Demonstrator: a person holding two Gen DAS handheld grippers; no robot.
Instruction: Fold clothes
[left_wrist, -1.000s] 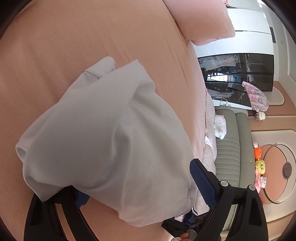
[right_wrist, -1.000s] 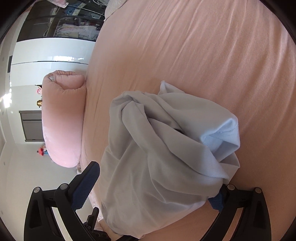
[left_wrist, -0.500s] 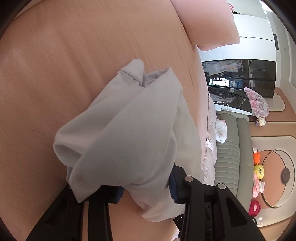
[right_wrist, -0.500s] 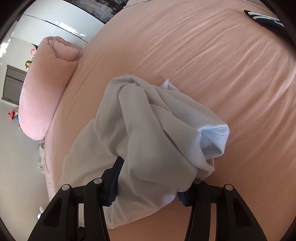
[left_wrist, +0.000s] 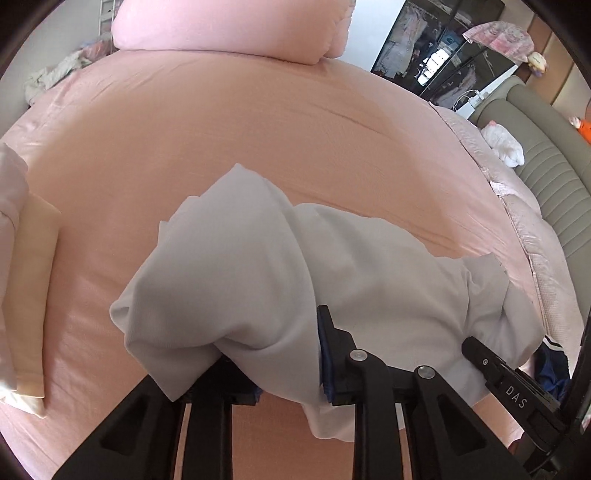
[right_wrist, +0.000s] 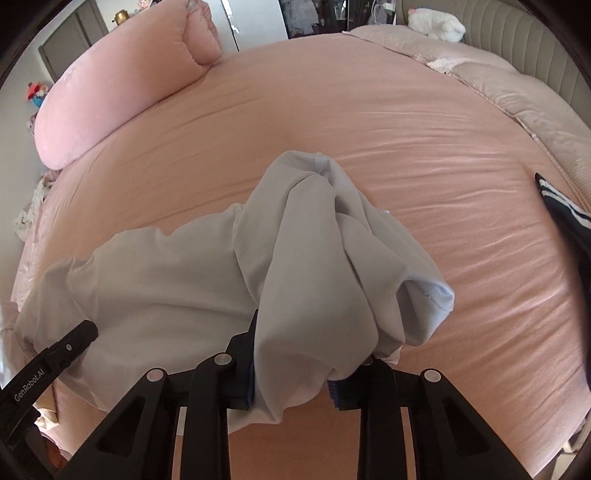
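Note:
A pale grey-white garment (left_wrist: 240, 280) lies bunched on the pink bed sheet (left_wrist: 229, 122). My left gripper (left_wrist: 284, 365) has a thick fold of it between its blue pads, and its jaws are closing on the cloth. In the right wrist view the same garment (right_wrist: 314, 266) bulges up between the fingers of my right gripper (right_wrist: 291, 373), whose jaws are closing on the bunch too. Each gripper shows in the other's view as a black finger: the right one (left_wrist: 506, 384) at the lower right, the left one (right_wrist: 51, 354) at the lower left. The cloth hangs slack between the two grips.
A long pink pillow (left_wrist: 236, 26) lies at the far edge of the bed. Folded cream and white clothes (left_wrist: 29, 280) sit at the left. A dark navy garment with white stripes (right_wrist: 565, 218) lies at the right. A grey padded headboard (left_wrist: 554, 177) stands beyond.
Both grippers went from wide open around the garment to closed on bunches of it. Both rolled and rose, so the bed now appears level and the cloth is lifted.

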